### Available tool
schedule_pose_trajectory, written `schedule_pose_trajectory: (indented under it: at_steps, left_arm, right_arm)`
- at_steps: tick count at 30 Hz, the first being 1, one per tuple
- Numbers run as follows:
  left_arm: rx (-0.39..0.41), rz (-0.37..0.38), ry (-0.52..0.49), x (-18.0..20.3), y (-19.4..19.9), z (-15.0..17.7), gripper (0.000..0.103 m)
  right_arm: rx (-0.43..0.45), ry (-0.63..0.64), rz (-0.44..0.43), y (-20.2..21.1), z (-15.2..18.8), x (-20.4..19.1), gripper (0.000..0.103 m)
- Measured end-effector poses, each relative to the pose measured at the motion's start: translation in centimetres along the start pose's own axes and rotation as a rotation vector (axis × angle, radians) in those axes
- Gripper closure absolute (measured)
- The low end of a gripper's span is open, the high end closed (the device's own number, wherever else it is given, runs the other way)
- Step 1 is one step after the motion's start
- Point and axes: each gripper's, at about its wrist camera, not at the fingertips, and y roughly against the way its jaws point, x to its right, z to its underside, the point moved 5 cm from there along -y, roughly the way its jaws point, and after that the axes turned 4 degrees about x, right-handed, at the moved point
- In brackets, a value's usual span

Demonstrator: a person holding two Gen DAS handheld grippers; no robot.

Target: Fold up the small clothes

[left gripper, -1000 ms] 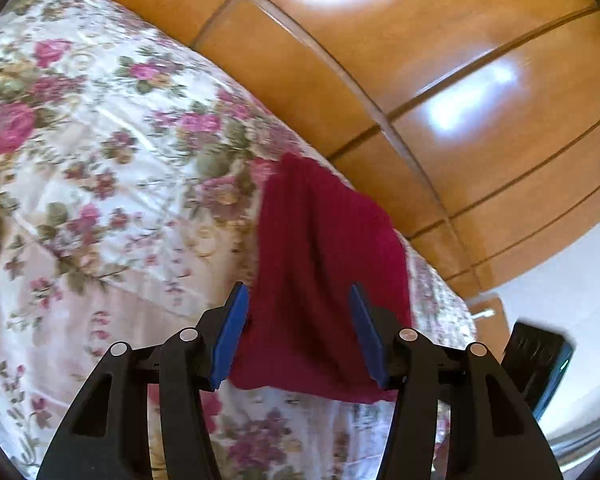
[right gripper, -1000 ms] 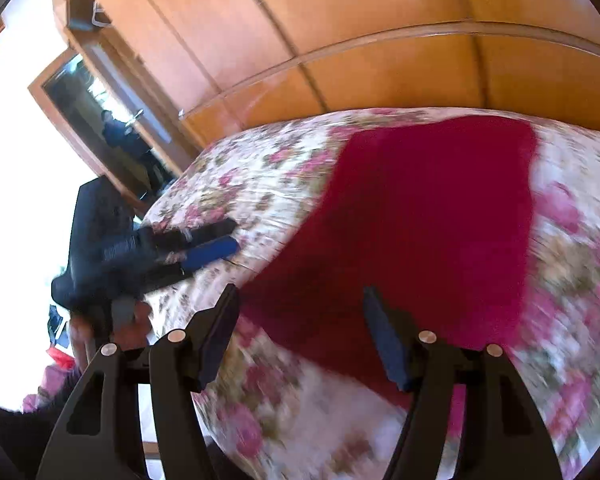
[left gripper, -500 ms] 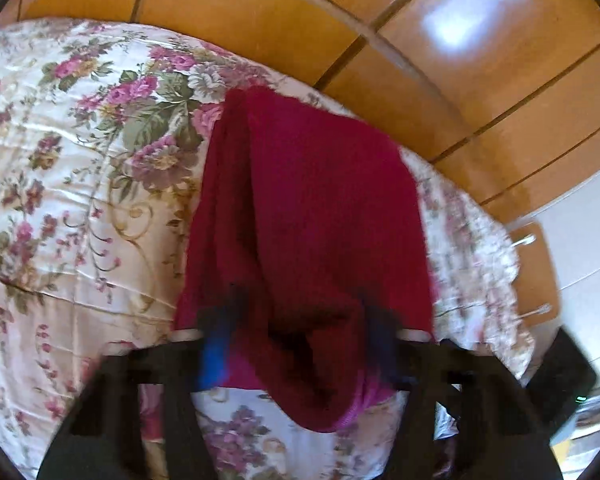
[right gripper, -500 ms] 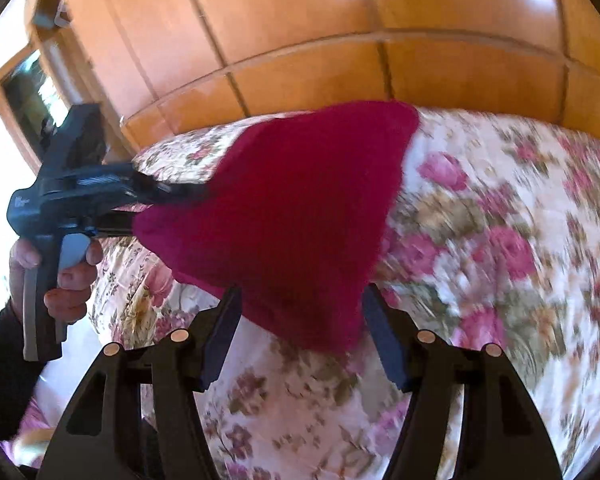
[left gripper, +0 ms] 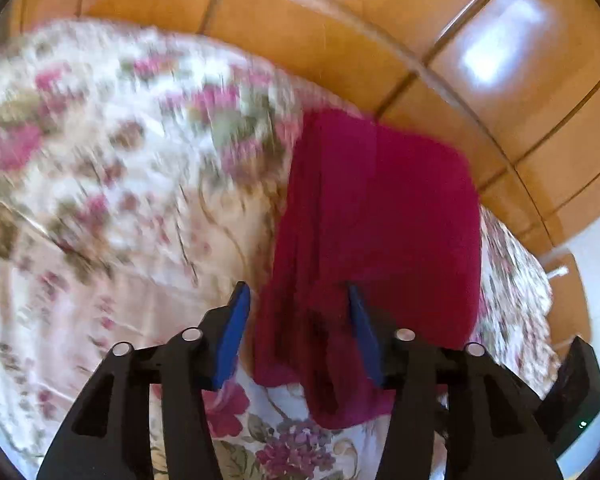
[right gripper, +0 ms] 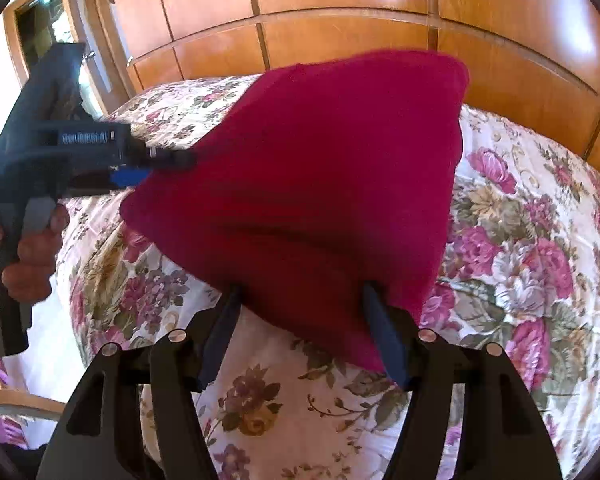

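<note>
A dark red knitted garment (left gripper: 380, 240) lies on the flowered bedspread (left gripper: 120, 200); it also shows in the right wrist view (right gripper: 320, 184). My left gripper (left gripper: 298, 332) has its blue jaws wide apart, with the garment's near edge drooping between them. My right gripper (right gripper: 300, 328) also stands wide apart, with the garment's near edge between its jaws. In the right wrist view the left gripper (right gripper: 160, 164) reaches the garment's left corner; that corner looks lifted, but its tips are hidden by cloth.
The bedspread (right gripper: 520, 240) covers the whole bed. A glossy wooden wardrobe (left gripper: 380, 20) stands right behind it. A mirror or doorway (right gripper: 48, 28) is at the far left. The person's hand (right gripper: 28, 256) holds the left gripper's handle.
The garment's near edge has been lifted off the bed and folded away from me. Both grippers have moved forward with it. The left view is now blurred by motion.
</note>
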Motion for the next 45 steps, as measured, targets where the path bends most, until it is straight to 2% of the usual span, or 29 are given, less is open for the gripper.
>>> schedule_pose_trajectory:
  at_steps: [3, 5, 6, 7, 10, 12, 14, 17, 19, 21, 24, 26, 30, 34, 37, 40, 42, 45]
  left_arm:
    - [0.071, -0.048, -0.064, 1.2, 1.5, -1.3, 0.054]
    - [0.086, -0.056, -0.084, 1.8, 1.4, -2.2, 0.045]
    - [0.089, -0.046, -0.085, 2.2, 1.2, -2.7, 0.034]
    - [0.092, -0.043, -0.082, 2.2, 1.1, -2.9, 0.032]
    - [0.073, -0.045, -0.089, 2.6, -0.7, -3.6, 0.032]
    - [0.053, -0.084, -0.119, 2.6, -2.3, -3.7, 0.033]
    - [0.023, -0.104, -0.144, 2.3, -3.6, -3.0, 0.038]
    - [0.0, -0.101, -0.158, 1.5, -5.3, -2.1, 0.04]
    - [0.004, -0.088, -0.173, 1.1, -5.8, -2.0, 0.04]
    - [0.006, -0.067, -0.176, 1.0, -5.9, -2.0, 0.04]
    - [0.019, -0.043, -0.2, 1.0, -5.9, -2.0, 0.04]
    - [0.023, -0.034, -0.212, 1.0, -6.0, -2.0, 0.04]
    - [0.032, -0.009, -0.218, 1.0, -5.8, -2.0, 0.04]
    - [0.03, 0.021, -0.202, 0.8, -5.8, -1.8, 0.04]
    - [0.019, 0.05, -0.173, 0.4, -6.1, -1.8, 0.036]
    - [0.015, 0.071, -0.155, 0.1, -6.2, -1.6, 0.036]
    - [0.014, 0.102, -0.139, 0.0, -6.4, -1.5, 0.037]
    - [-0.002, 0.219, -0.101, 0.1, -6.3, -1.0, 0.059]
  right_arm:
    - [0.018, -0.08, -0.065, 2.2, -0.9, 1.0, 0.04]
    - [0.074, -0.146, -0.077, 3.4, -2.7, 2.5, 0.04]
    - [0.093, -0.165, -0.079, 3.9, -3.5, 3.1, 0.04]
    - [0.12, -0.191, -0.08, 4.5, -4.7, 4.0, 0.04]
    - [0.171, -0.227, -0.04, 4.6, -7.8, 5.8, 0.039]
    - [0.177, -0.244, 0.009, 3.8, -9.4, 6.6, 0.039]
    - [0.153, -0.267, 0.074, 1.4, -11.4, 7.4, 0.039]
    - [0.102, -0.297, 0.088, -2.4, -12.4, 8.0, 0.038]
    - [0.01, -0.306, 0.134, -6.6, -11.6, 8.8, 0.035]
    - [-0.047, -0.308, 0.172, -9.0, -10.6, 9.4, 0.025]
    - [-0.038, -0.345, 0.127, -8.6, -10.8, 10.1, 0.022]
    - [-0.02, -0.349, 0.096, -7.5, -10.6, 10.7, 0.012]
    - [0.0, -0.45, -0.063, -6.1, -9.1, 11.8, 0.01]
    - [-0.048, -0.512, -0.249, -6.9, -7.0, 11.5, 0.01]
    - [-0.045, -0.501, -0.291, -7.3, -6.4, 10.7, 0.01]
    - [-0.06, -0.479, -0.293, -7.4, -6.6, 9.9, 0.016]
    - [-0.067, -0.46, -0.284, -7.4, -6.8, 9.6, 0.032]
    - [-0.06, -0.43, -0.265, -6.7, -6.9, 8.9, 0.053]
